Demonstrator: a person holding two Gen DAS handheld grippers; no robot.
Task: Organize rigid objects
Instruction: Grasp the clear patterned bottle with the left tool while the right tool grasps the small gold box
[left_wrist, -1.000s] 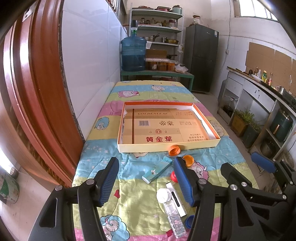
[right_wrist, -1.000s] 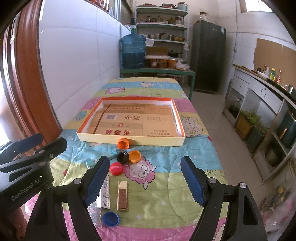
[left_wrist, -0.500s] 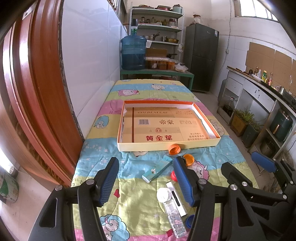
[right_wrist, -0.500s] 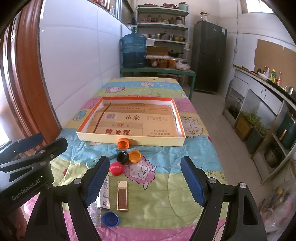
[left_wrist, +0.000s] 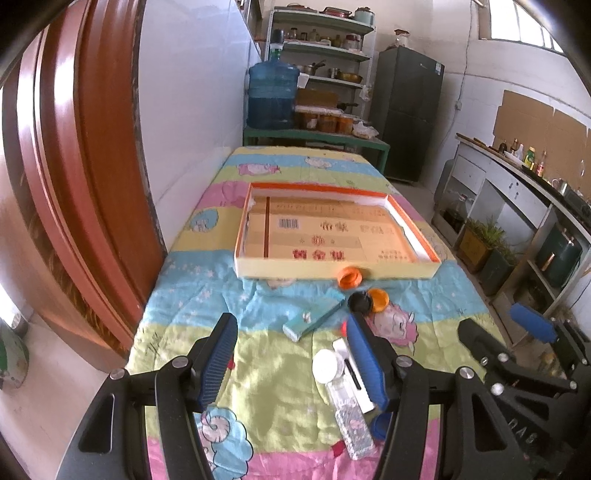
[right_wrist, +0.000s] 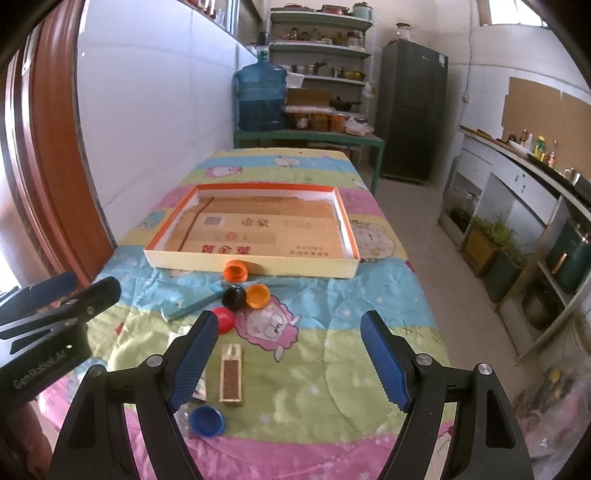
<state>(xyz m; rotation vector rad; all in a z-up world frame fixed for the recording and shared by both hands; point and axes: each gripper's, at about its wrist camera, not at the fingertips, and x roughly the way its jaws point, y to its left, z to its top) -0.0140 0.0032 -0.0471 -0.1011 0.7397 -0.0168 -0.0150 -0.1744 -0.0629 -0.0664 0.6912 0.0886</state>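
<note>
A shallow orange-rimmed box (left_wrist: 334, 274) (right_wrist: 251, 264) lies on the quilted table. In front of it lie orange caps (right_wrist: 236, 270) (right_wrist: 257, 295), a black cap (right_wrist: 234, 298), a red cap (right_wrist: 225, 320), a blue cap (right_wrist: 207, 421), a teal flat box (left_wrist: 313, 319), a brown lighter-like box (right_wrist: 231, 376), a clear bottle with a white cap (left_wrist: 341, 398) and a white flat piece (left_wrist: 352, 373). My left gripper (left_wrist: 291, 363) is open and empty above the near items. My right gripper (right_wrist: 288, 362) is open and empty above the quilt.
A white tiled wall and a red-brown door frame (left_wrist: 74, 184) stand to the left. A water jug (left_wrist: 272, 96), shelves and a dark fridge (left_wrist: 406, 118) stand behind the table. A counter with pots (right_wrist: 524, 221) runs along the right.
Both grippers have tilted and moved slightly forward and down toward the items; the view is a little blurred. Nothing was taken hold of.
</note>
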